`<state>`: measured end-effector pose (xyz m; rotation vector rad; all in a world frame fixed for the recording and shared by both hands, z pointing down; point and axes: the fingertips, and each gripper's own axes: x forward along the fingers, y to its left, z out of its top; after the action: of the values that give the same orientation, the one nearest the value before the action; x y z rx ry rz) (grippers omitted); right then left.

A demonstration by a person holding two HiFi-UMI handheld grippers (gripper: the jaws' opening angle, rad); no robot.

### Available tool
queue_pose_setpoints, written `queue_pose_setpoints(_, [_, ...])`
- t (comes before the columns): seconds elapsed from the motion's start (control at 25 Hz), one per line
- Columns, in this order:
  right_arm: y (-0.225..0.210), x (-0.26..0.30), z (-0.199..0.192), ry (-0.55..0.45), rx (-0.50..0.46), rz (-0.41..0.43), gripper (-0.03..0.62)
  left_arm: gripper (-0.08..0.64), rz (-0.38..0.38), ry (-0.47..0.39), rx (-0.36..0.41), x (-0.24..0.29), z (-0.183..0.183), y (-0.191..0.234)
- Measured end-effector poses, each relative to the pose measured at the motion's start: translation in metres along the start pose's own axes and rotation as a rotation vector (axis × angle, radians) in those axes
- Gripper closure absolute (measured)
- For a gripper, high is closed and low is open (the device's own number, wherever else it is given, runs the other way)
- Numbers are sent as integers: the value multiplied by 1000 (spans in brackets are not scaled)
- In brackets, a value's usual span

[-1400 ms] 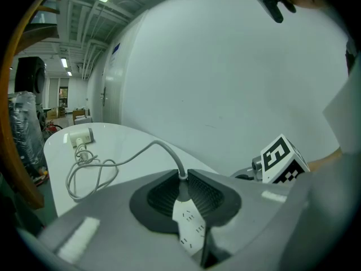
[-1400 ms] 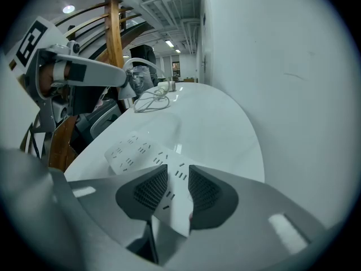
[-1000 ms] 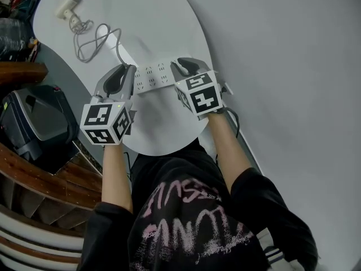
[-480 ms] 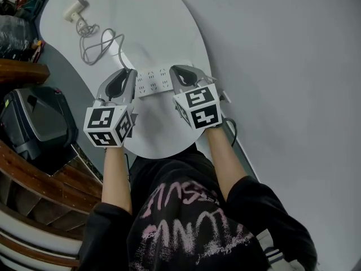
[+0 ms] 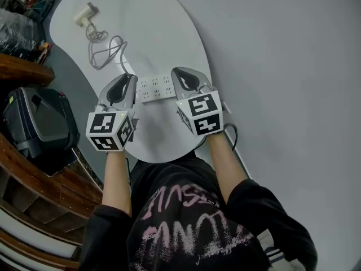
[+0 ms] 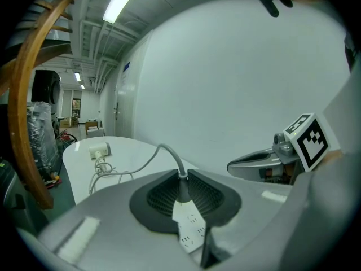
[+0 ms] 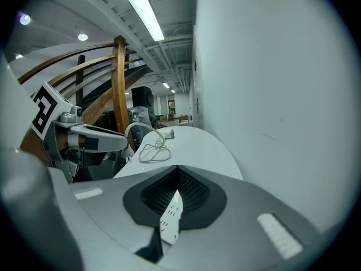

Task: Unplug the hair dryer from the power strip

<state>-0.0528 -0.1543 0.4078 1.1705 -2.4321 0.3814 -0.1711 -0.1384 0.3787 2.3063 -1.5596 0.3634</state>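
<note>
Your arms: both forearms are reaching forward out of black sleeves [image 5: 254, 205]; each hand is carrying one tool above the near end of the surface [image 5: 163, 33].
Marker cubes: the left cube [image 5: 110, 130] and the right cube [image 5: 203, 113] are sitting closest to you, level with each other.
Left hand-held gripper [image 6: 181, 176]: you are keeping it clamped on the left end of the power strip [image 5: 155, 87]; the pads are pressing on the white body just where the grey cord [image 5: 104, 52] is entering it; the jaws are standing nearly together.
Right hand-held gripper [image 7: 177, 171]: its jaws have just been closing; they are now pinching the right end of the same strip, whose thin white edge is showing between the dark pads.
Power strip: it is spanning crosswise between your two tools with its socket face showing upward; whether it is touching the surface cannot be told.
Cord: it is leaving the strip's left end, running away from you and lying in loose loops on the white top.
Hair dryer [image 5: 86, 16]: it is lying at the far end of the surface, well apart from the strip, with the cord trailing from it.
Surroundings: a pale wall [image 5: 282, 66] is running along your right; a black case [image 5: 36, 123] and a curved wooden rail [image 5: 34, 174] are standing to your left, below the surface's edge.
</note>
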Motion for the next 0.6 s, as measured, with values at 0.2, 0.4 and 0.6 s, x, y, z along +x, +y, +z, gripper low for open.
queue_pose_setpoints(0.2, [2, -7, 12, -37, -24, 6, 569, 505, 20, -29, -1, -11, 9, 0])
queue_pose_setpoints(0.4, [7, -15, 25, -71, -44, 18, 569, 505, 45, -57, 2, -24, 17, 0])
queue_pose_setpoints(0.6, [10, -22, 32, -98, -78, 35, 571, 505, 76, -97, -3, -37, 22, -1])
